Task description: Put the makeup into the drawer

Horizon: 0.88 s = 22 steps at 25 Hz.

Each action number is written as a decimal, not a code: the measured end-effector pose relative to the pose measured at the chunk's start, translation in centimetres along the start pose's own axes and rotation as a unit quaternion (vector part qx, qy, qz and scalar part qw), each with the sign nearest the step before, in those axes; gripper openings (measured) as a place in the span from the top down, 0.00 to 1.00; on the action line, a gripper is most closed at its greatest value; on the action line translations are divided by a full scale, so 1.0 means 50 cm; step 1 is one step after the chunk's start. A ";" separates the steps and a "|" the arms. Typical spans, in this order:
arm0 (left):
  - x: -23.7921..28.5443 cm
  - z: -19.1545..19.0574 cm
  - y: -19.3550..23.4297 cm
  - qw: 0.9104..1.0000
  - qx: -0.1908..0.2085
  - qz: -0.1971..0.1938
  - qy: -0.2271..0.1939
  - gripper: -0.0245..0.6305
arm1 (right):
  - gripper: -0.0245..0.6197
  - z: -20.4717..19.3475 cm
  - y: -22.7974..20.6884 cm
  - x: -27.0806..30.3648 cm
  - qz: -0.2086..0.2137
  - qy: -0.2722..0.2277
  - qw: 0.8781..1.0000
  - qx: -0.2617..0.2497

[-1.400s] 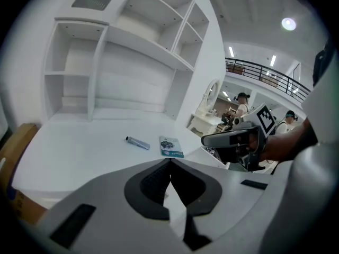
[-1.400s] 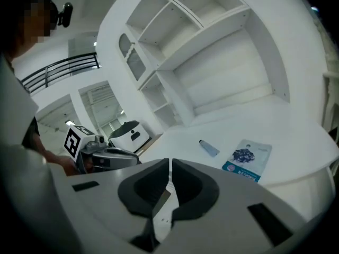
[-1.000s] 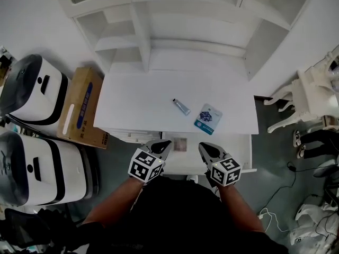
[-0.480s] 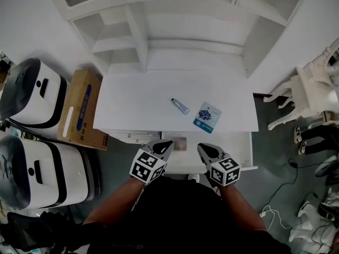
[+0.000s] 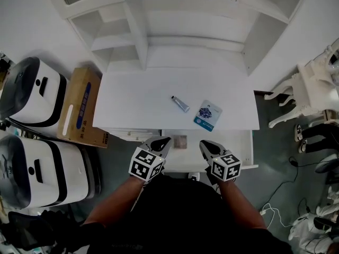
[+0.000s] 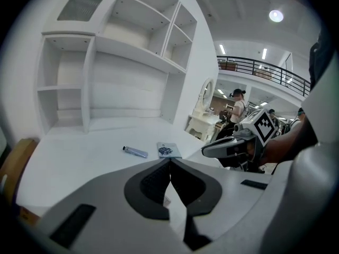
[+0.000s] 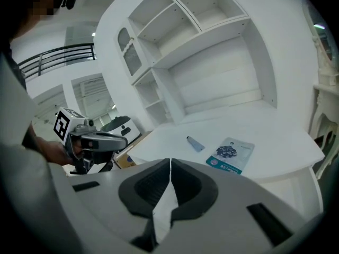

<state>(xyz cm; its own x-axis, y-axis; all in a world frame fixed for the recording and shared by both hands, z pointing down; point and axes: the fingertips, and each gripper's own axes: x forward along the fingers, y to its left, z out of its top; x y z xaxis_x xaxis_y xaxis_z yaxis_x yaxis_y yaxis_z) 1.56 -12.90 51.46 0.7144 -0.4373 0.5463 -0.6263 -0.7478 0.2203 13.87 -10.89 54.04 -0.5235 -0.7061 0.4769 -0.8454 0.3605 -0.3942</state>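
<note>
Tube and packet out on the desk, drawer open below.
The small grey-blue tube (image 5: 180,104) lies flat and slantwise, mid-desk. Just right of it, not touching, the flat packet (image 5: 207,115) lies face up near the front edge, white with a teal band. The white drawer (image 5: 238,144) stands pulled out underneath.

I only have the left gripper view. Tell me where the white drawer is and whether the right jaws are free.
Observer: The white drawer stands pulled out under the front edge of the white desk.
Operator: Report what is in it.
Observer: One small brownish rectangular item lies near its left end; I cannot tell what it is.
Operator: Now the right side.
Observer: The jaws of the right gripper are together, with nothing between them.
</note>
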 end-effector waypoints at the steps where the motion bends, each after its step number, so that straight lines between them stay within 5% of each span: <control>1: 0.000 -0.005 0.006 1.000 -0.002 0.005 0.004 0.95 | 0.92 -0.003 -0.009 0.003 -0.004 0.001 1.000 0.006; 7: -0.007 -0.032 0.022 0.999 -0.018 0.027 0.014 0.95 | 0.91 -0.052 -0.107 0.037 -0.032 0.011 0.995 0.097; 13: -0.030 -0.050 0.028 0.998 -0.026 0.046 0.018 0.95 | 0.91 -0.120 -0.242 0.075 -0.084 0.010 0.972 0.221; 16: -0.041 -0.059 0.034 0.998 -0.031 0.058 0.019 0.95 | 0.87 -0.141 -0.290 0.092 -0.090 -0.006 0.949 0.302; 19: -0.054 -0.064 0.040 0.997 -0.037 0.070 0.018 0.95 | 0.76 -0.156 -0.327 0.111 -0.083 -0.034 0.914 0.396; 22: -0.069 -0.069 0.043 0.996 -0.040 0.079 0.017 0.95 | 0.75 -0.155 -0.351 0.125 -0.076 -0.059 0.891 0.443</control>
<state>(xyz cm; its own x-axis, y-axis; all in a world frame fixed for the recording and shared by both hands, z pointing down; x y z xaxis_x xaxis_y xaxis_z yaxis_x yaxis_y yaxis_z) -3.32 -11.26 52.86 0.5945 -0.5279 0.6065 -0.7538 -0.6284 0.1920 24.58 -16.93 70.01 -0.3509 -0.7841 0.5118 -0.4627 -0.3300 -0.8228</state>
